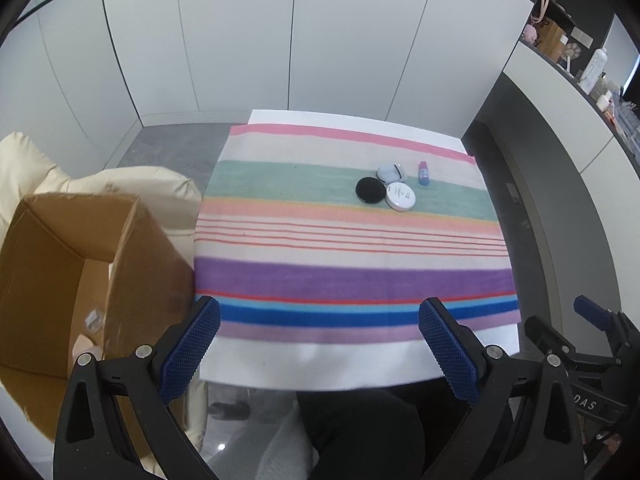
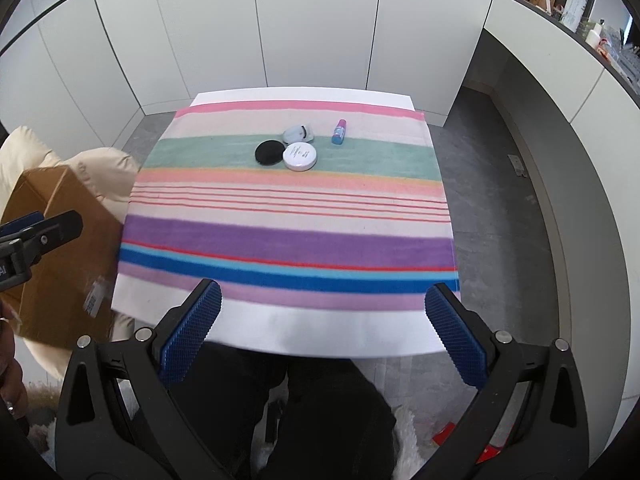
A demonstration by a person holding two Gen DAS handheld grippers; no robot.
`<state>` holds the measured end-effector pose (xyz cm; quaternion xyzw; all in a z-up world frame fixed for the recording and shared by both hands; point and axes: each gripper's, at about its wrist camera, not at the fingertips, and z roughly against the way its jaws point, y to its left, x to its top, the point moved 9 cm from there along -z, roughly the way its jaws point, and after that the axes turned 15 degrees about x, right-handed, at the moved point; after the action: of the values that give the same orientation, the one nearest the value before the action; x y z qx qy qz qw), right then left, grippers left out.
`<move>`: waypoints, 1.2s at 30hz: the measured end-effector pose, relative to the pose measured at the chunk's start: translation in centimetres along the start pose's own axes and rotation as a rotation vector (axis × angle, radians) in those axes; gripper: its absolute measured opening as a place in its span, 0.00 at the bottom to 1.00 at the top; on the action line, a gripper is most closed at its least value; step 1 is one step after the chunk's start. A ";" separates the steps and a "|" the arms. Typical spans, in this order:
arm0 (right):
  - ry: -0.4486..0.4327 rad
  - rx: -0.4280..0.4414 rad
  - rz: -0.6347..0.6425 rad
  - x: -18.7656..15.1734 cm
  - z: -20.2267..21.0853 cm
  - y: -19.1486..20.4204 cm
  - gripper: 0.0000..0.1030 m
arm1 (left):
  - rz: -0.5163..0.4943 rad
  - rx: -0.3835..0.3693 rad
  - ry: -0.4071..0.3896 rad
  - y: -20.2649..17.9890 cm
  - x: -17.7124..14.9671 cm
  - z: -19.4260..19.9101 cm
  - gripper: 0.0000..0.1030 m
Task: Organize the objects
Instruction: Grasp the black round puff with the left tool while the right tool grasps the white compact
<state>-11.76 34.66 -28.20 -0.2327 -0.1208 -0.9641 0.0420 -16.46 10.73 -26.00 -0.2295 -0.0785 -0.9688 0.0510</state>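
On the striped cloth [image 1: 352,248] [image 2: 288,216], on its green stripe at the far side, lie a black round compact [image 1: 371,190] [image 2: 269,153], a white round compact [image 1: 400,196] [image 2: 300,156], a pale grey case [image 1: 391,172] [image 2: 298,133] and a small blue and pink tube [image 1: 423,173] [image 2: 339,131]. My left gripper [image 1: 320,316] is open and empty above the table's near edge. My right gripper [image 2: 322,304] is open and empty, also at the near edge. Both are far from the objects.
An open cardboard box [image 1: 60,272] [image 2: 52,248] stands left of the table on a cream cushion [image 1: 132,188]. White cabinet doors [image 1: 280,40] stand behind. A shelf with bottles [image 2: 576,0] runs along the right. The person's dark lap [image 2: 320,420] is below.
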 end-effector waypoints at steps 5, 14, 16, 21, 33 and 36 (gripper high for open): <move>0.007 -0.011 -0.023 2.2 -3.1 -1.8 1.00 | -0.008 0.016 0.010 -0.8 1.9 -3.2 0.97; 0.022 -0.010 -0.055 6.0 -10.0 -4.9 1.00 | -0.004 0.005 0.072 -2.8 4.7 -10.1 0.97; 0.035 -0.007 -0.062 6.3 -11.7 -5.4 1.00 | -0.002 -0.001 0.085 -3.4 5.1 -11.7 0.97; 0.060 0.021 -0.090 7.3 -16.5 -6.9 1.00 | 0.008 -0.016 0.139 -4.5 5.4 -15.9 0.97; 0.090 0.092 0.063 11.6 -28.6 -4.1 0.93 | 0.006 -0.004 0.204 -5.8 5.8 -23.2 0.97; 0.072 0.094 0.118 12.3 -29.8 -2.9 0.77 | -0.010 -0.022 0.203 -6.7 6.0 -23.8 0.97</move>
<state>-36.13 29.66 -48.93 -0.2022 -0.1503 -0.9610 0.1137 -33.09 12.77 -45.12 -0.1306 -0.0636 -0.9881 0.0516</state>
